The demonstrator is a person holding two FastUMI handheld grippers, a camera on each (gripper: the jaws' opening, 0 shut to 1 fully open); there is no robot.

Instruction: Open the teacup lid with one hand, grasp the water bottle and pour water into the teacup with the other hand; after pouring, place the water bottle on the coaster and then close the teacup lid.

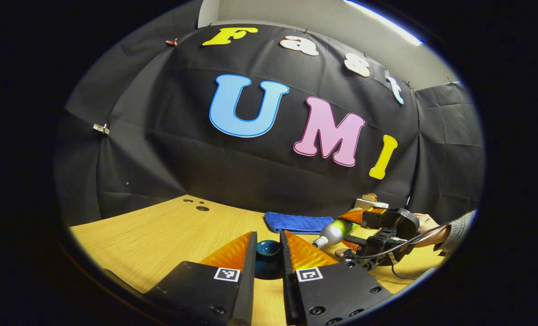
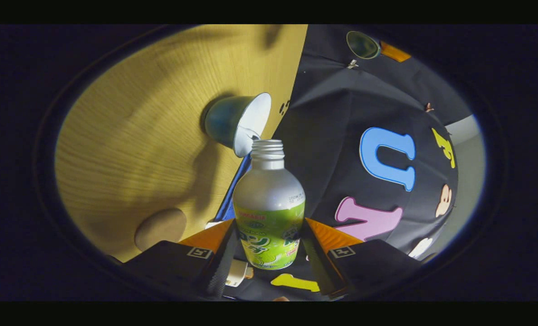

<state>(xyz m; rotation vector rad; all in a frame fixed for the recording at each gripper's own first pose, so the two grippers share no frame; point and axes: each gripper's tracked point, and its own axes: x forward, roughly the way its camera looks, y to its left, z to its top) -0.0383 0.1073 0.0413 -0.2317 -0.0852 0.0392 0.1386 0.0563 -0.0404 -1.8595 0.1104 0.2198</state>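
the right hand-held gripper (image 2: 269, 253) is clamped on the water bottle (image 2: 269, 213), both fingers pressing its label, the uncapped neck tipped at the rim of the teacup (image 2: 237, 124) out on the surface (image 2: 128, 149). the left hand-held gripper (image 1: 269, 253) holds the dark teacup lid (image 1: 269, 249) between narrowly parted fingers. a round coaster (image 2: 161, 228) lies near the teacup; a blue towel (image 1: 296, 222) lies toward the surface's far edge.
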